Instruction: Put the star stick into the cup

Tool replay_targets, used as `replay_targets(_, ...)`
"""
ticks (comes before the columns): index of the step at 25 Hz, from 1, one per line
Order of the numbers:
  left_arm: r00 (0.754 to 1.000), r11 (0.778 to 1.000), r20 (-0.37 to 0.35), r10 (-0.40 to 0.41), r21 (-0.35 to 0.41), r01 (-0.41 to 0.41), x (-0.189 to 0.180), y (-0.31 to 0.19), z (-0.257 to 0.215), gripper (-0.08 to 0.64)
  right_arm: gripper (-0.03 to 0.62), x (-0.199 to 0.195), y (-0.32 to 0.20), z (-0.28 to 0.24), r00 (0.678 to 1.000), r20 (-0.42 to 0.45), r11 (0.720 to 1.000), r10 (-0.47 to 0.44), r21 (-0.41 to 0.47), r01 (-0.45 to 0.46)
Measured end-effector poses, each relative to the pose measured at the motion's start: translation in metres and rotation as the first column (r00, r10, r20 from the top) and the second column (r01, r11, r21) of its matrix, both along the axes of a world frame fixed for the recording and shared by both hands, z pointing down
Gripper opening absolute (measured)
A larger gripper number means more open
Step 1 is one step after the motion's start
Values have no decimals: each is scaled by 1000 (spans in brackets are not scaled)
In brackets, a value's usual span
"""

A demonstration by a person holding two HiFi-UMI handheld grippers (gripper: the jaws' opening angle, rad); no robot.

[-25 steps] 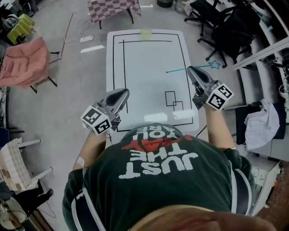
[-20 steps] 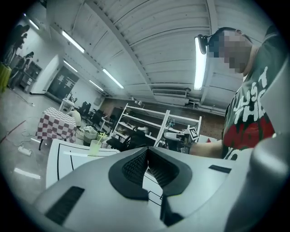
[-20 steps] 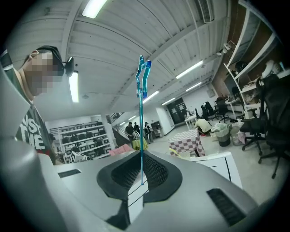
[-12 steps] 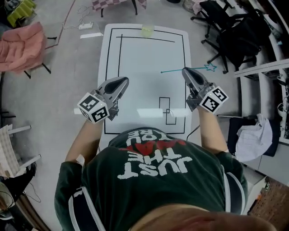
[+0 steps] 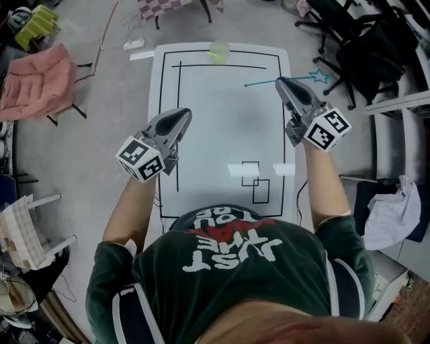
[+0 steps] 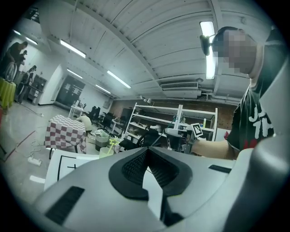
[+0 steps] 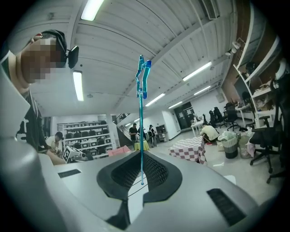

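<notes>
The star stick (image 5: 282, 81) is a thin teal rod with a star at its end (image 5: 318, 76). It lies crosswise in my right gripper (image 5: 281, 82), which is shut on it over the far right of the white table (image 5: 222, 127). In the right gripper view the stick (image 7: 141, 127) stands up between the pads, star (image 7: 142, 77) on top. The pale green cup (image 5: 219, 50) stands at the table's far edge, left of the stick. My left gripper (image 5: 181, 116) hovers over the table's left side, shut and empty. The left gripper view shows the cup (image 6: 106, 152) ahead.
Black tape lines frame the table, with small taped squares (image 5: 255, 181) near the front. A pink chair (image 5: 37, 87) stands on the floor at the left. Black office chairs (image 5: 376, 47) crowd the right. A checkered table (image 5: 178, 8) lies beyond the far edge.
My right gripper has carried the stick farther up the table, nearer the cup. The left gripper has stayed about where it was.
</notes>
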State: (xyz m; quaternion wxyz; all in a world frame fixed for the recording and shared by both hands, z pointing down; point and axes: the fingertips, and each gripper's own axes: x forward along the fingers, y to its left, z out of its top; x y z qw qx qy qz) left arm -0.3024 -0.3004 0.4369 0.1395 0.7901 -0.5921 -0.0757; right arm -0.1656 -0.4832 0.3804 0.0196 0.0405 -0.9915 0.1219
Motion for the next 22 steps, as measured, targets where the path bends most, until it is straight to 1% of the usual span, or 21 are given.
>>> replay_targets(5,1000,1000,1,11,2,-11,-39,-48,28,12,43,-53,-42,14,1000,-10,999,0,33,0)
replay_targets(9,1000,1000,9,29,-7,-29,-58,-83,50,12,43,-93,-70,25,999,-23,998,-23,49,24)
replay_targets(13,999,999,-16,35,-4,-35,-75,-114,80,12,43,-130,-90,51,998,-51,996,-39,75,43)
replay_targets(16,999,999,-27,41,-2,-41,-81,-135,100,12,43,-151,-103,72,997,-69,995,-42,92,49)
replay_targets(22,997,998,-16,70,3,-70,-75,-161,125,12,43,-174,-110,105,989,-142,976,-42,206,72)
